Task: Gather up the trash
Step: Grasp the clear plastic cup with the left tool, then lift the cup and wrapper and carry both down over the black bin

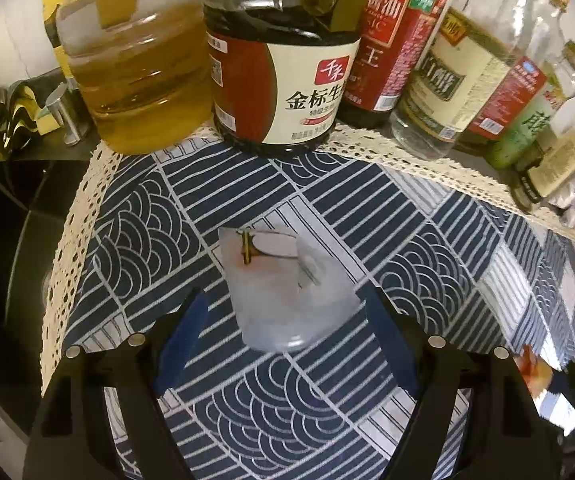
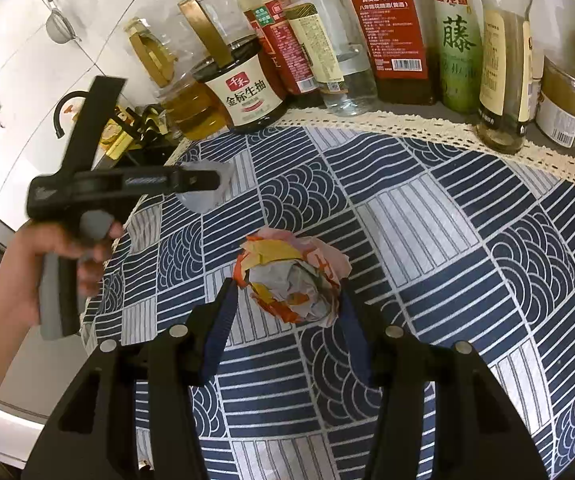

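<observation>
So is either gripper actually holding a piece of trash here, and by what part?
Neither. The left gripper stands open around the clear plastic cup; the right gripper is open, straddling the crumpled wrapper.

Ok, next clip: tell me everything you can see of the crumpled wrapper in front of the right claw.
The wrapper is a paper-like sheet crushed into a loose ball, pale pink and grey-white with orange, red and yellow print. It lies on the blue-and-white patterned cloth, apart from the bottles at the back. The right claw is open, its blue-padded fingers flanking the ball on both sides; whether they touch it cannot be told. The left wrist view catches only an orange and white scrap at its right edge.
</observation>
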The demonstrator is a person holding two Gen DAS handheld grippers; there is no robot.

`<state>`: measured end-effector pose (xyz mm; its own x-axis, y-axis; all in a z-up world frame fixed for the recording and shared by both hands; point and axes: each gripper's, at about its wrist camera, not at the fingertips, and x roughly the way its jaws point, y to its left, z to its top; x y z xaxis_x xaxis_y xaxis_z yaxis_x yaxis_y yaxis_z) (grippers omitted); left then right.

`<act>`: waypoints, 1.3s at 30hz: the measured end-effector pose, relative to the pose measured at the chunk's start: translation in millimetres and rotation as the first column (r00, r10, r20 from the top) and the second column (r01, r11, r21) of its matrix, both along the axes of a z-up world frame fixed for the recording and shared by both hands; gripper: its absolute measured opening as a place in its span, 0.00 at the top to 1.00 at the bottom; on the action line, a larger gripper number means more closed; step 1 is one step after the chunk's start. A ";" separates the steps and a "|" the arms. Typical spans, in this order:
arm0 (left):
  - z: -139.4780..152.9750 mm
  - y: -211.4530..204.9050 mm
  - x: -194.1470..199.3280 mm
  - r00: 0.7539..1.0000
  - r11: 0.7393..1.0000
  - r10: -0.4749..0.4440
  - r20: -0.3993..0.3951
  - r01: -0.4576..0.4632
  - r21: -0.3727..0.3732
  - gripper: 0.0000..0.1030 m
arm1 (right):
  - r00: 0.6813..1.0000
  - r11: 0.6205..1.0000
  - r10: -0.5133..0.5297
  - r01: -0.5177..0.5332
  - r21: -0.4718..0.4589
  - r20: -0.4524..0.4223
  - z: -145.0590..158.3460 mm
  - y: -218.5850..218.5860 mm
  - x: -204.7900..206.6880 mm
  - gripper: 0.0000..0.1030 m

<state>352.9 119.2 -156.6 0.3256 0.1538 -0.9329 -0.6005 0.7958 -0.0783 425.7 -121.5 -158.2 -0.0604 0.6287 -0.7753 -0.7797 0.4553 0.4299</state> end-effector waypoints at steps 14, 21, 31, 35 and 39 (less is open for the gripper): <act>1.8 5.0 -1.3 1.000 1.000 -0.015 0.017 0.015 0.007 0.38 | 1.000 1.000 0.016 -0.015 0.013 -0.016 -0.2 6.5 0.5 0.50; 20.2 -4.8 -19.0 0.996 0.999 -0.035 0.078 0.035 0.008 0.38 | 1.000 1.000 0.002 -0.002 0.001 0.006 7.5 8.0 -7.9 0.50; 46.9 -35.0 -53.2 0.983 0.990 -0.135 0.127 0.130 0.046 0.38 | 0.998 0.998 -0.051 0.052 -0.026 0.033 23.3 0.1 -38.9 0.50; 51.2 -43.0 -76.8 0.974 0.986 -0.166 0.157 0.164 0.025 0.38 | 0.995 0.996 -0.078 0.080 -0.035 0.056 33.7 -2.6 -57.4 0.50; 47.8 -50.0 -108.4 0.966 0.981 -0.188 0.179 0.193 -0.006 0.38 | 0.991 0.992 -0.111 0.115 -0.043 0.080 43.0 -5.5 -83.5 0.50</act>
<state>244.4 69.2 -108.8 0.5072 0.0523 -0.8603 -0.4129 0.8909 -0.1892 342.2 -127.1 -115.1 0.0705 0.5905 -0.8040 -0.7521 0.5609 0.3460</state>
